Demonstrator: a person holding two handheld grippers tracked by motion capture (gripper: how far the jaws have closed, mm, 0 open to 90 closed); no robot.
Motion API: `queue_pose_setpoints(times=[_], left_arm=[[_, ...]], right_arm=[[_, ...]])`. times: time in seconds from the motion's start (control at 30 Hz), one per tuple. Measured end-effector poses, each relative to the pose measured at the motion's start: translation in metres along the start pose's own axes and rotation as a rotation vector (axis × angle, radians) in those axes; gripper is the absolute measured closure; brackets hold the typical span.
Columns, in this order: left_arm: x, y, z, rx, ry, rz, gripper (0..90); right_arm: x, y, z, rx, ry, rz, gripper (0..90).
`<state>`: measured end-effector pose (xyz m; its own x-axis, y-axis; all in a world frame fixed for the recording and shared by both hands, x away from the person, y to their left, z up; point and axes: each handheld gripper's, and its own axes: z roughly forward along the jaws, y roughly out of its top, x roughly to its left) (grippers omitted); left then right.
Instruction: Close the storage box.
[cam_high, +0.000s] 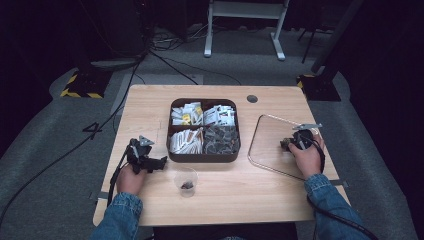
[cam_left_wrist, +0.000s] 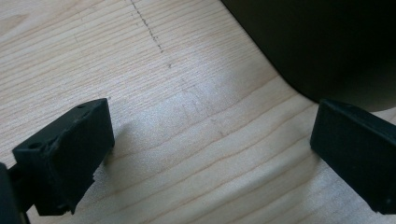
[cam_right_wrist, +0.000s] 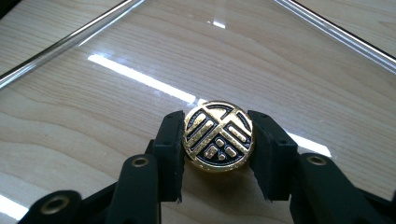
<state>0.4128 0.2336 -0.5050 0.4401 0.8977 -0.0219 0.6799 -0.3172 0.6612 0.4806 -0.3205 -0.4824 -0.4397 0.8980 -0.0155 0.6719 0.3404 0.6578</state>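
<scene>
Right gripper (cam_right_wrist: 218, 154): jaws clamp round gold-black token (cam_right_wrist: 218, 136) by its rim, over glass tray (cam_high: 260, 125). Left gripper (cam_left_wrist: 210, 154): jaws open, empty, over counter (cam_left_wrist: 187, 116) beside box (cam_high: 202, 156). Risk: thin rim grip, so token may pivot or slip onto glass.

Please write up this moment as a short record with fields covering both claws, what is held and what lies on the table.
right claw: shut on the round gold-and-black token, jaws pressed on its two sides
place of token: over the clear glass tray, right side of the table
left claw: open, nothing between the jaws, low over bare wood beside the dark box
dark box: four compartments holding packets, mid-table
clear cup: in front of the box, something small and dark inside
</scene>
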Motion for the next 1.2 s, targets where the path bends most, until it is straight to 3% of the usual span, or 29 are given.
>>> queue_pose_setpoints(times=[0.3,1.2], left_arm=[[0.0,0.0,0.0,0.0,0.0,0.0,0.0],[0.0,0.0,0.0,0.0,0.0,-0.001,0.0]], right_arm=[[-0.002,0.007,-0.011,-0.053,0.017,0.002,58.6],[0.021,0.048,-0.054,-0.167,0.082,-0.047,58.5]])
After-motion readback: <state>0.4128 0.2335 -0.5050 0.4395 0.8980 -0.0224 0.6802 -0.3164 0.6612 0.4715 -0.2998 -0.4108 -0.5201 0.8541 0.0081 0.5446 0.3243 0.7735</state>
